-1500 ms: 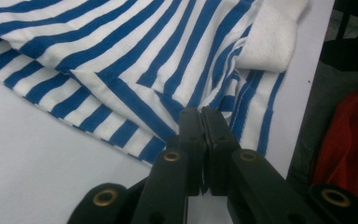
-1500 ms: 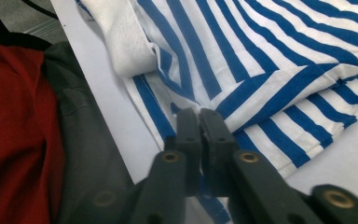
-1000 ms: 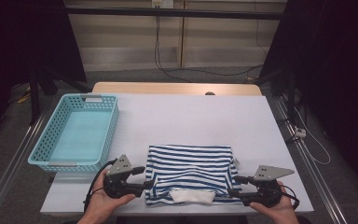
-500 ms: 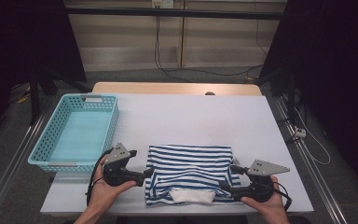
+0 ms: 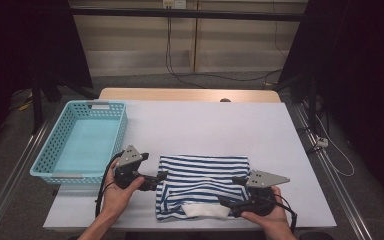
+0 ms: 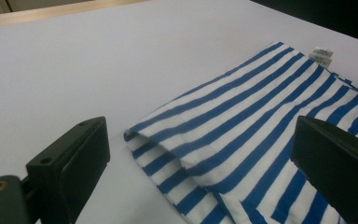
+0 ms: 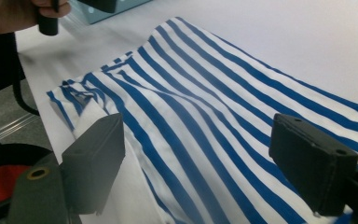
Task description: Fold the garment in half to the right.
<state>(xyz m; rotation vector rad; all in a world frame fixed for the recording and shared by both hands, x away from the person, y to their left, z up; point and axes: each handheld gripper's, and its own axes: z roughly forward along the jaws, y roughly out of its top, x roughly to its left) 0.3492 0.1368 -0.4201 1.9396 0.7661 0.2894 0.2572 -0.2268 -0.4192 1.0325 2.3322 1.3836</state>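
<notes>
Striped shirt [image 5: 202, 186] folded on white table [image 5: 210, 125], basket [image 5: 80, 142] left

Folded blue-and-white striped shirt [image 6: 261, 121] on white table [image 6: 74, 70], between wide-open tool [image 6: 205, 168] jaws.

A blue-and-white striped shirt [image 5: 202, 185] lies folded flat at the table's near edge, right of centre, its white hem nearest.
</notes>
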